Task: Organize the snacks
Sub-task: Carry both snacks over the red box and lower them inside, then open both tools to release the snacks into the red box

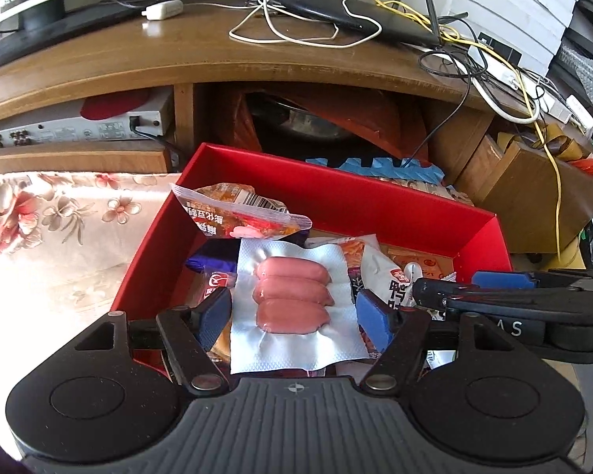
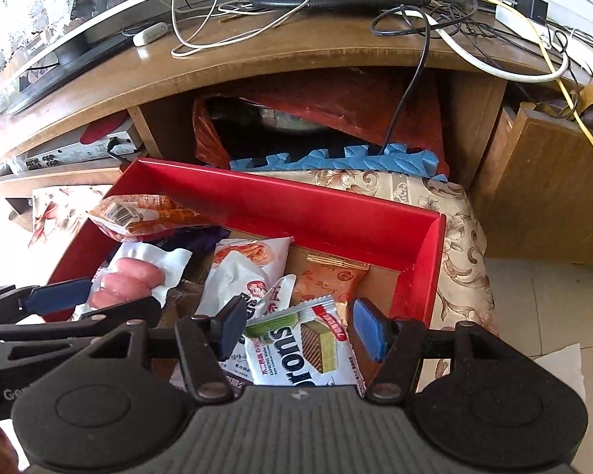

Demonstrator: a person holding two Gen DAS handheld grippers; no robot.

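Two grippers hang over one red box [image 1: 336, 193] of snacks, both tilted steeply down toward it. Beyond the box, farther out along the fingers, stands a brown wooden desk [image 1: 201, 59] strewn with cables, with a dark cubby under its top. The box rests on flowered cloth [image 2: 460, 237], which shows past the box wall on the right gripper's right side.

Inside the box, directly between the fingers of the left gripper [image 1: 294, 314], lies a clear sealed pack of three pink sausages [image 1: 292, 296]. The blue pads [image 1: 371, 318] stand on either side of the pack, apart from its edges, so the jaws are parted about halfway and grasp nothing. Ahead of this gripper and slightly left, an orange packet with a barcode [image 1: 237, 209] leans on the box wall. To its right lies a white packet [image 1: 387, 272] with dark print.

The right gripper [image 2: 302, 328] hovers at the box's near right corner, its jaws loosely parted, released, over a wafer packet [image 2: 300, 351] printed with a layered green and brown bar. The packet lies between the blue pads [image 2: 369, 330]; whether they touch its edges I cannot tell. Just ahead sits a small orange packet [image 2: 332, 276].
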